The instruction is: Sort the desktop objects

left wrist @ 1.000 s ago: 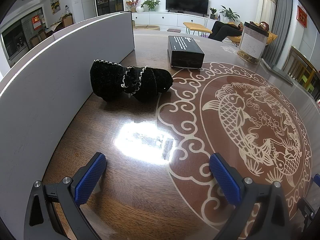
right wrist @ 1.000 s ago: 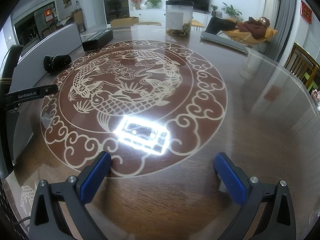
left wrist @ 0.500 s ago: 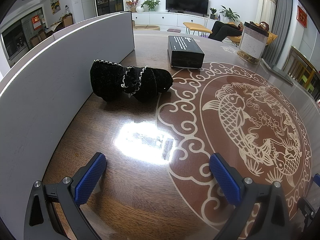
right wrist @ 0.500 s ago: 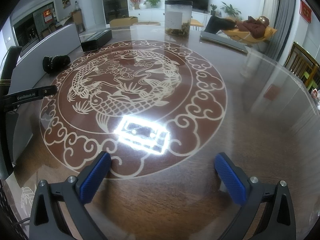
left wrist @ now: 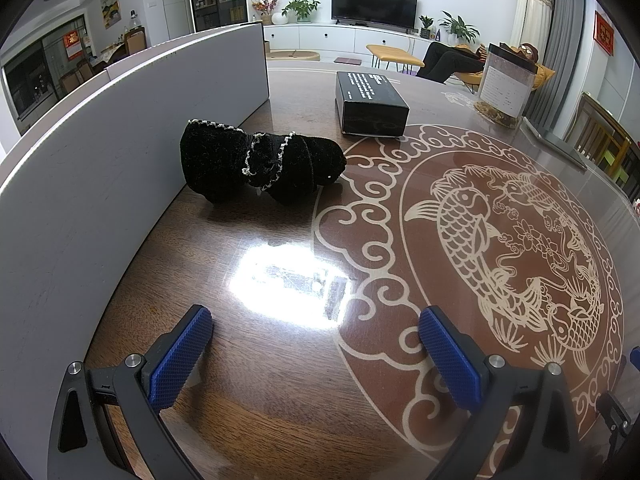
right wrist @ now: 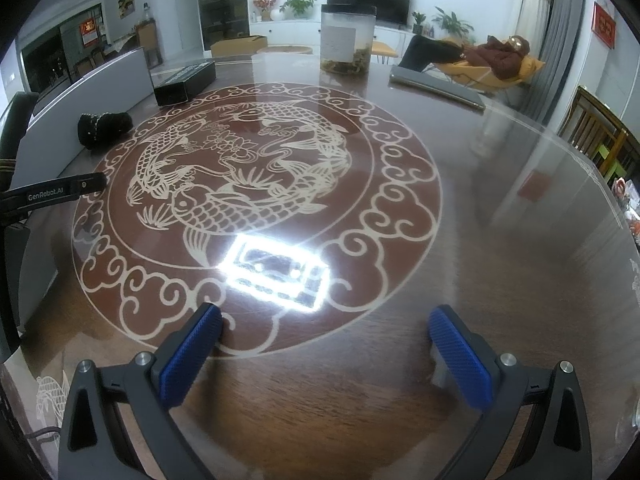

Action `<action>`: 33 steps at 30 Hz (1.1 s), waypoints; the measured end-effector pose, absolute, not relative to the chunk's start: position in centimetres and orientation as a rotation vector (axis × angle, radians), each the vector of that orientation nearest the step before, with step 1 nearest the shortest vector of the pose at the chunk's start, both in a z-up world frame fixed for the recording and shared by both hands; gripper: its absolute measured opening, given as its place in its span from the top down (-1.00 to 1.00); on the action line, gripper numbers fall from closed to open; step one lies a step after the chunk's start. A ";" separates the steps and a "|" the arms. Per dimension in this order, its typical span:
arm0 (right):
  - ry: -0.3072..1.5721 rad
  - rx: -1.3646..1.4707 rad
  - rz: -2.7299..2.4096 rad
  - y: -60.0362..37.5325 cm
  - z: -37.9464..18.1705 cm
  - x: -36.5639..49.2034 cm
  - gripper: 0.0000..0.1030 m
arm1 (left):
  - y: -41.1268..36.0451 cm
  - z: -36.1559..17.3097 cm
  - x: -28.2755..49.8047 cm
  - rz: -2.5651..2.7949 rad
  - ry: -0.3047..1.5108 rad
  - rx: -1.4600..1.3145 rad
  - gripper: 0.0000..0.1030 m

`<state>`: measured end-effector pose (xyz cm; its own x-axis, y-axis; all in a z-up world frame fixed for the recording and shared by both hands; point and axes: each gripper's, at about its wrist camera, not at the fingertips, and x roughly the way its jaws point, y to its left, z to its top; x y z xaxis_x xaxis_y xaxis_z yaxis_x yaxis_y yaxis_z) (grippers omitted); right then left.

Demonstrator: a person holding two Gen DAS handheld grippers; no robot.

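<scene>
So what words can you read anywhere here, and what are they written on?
"GenRobot.AI": on the black arm of the left gripper, seen from the right wrist view.
Black box: white print on its top, too small to read.
Clear jar: white label, too blurred to read.
Red hanging on the wall: gold signs, too small to read.
Red poster far left: unreadable.

White walls, wall TV [left wrist: 374, 4] above white cabinet [left wrist: 344, 38], potted plants [left wrist: 301, 6], grey curtain [left wrist: 560, 36], glossy wooden table [right wrist: 500, 240] reflecting ceiling light.
</scene>
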<state>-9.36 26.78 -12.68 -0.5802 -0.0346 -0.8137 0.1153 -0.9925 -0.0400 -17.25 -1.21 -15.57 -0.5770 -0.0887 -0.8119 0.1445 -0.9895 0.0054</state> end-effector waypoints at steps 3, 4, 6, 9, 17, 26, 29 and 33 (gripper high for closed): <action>0.121 1.399 -2.711 26.8 -12.7 -9.4 -1.00 | -1.2 -15.6 -17.2 -2.677 0.092 1.373 -1.00; 0.120 1.400 -2.711 26.7 -12.7 -9.4 -1.00 | -1.3 -15.6 -17.2 -2.677 0.092 1.373 -1.00; 0.120 1.400 -2.711 26.7 -12.7 -9.4 -1.00 | -1.2 -15.6 -17.2 -2.677 0.092 1.373 -1.00; 0.120 1.400 -2.711 26.7 -12.7 -9.5 -1.00 | -1.2 -15.6 -17.2 -2.677 0.092 1.373 -1.00; 0.137 1.396 -2.720 26.6 -12.7 -9.4 -1.00 | -1.3 -15.6 -17.2 -2.677 0.092 1.373 -1.00; 0.098 1.405 -2.698 26.8 -12.8 -9.4 -1.00 | -1.2 -15.6 -17.2 -2.677 0.092 1.373 -1.00; 0.093 1.406 -2.698 27.0 -12.8 -9.5 -1.00 | -1.3 -15.6 -17.2 -2.677 0.092 1.373 -1.00; 0.093 1.407 -2.692 26.9 -12.8 -9.6 -1.00 | -1.2 -15.6 -17.3 -2.677 0.092 1.373 -1.00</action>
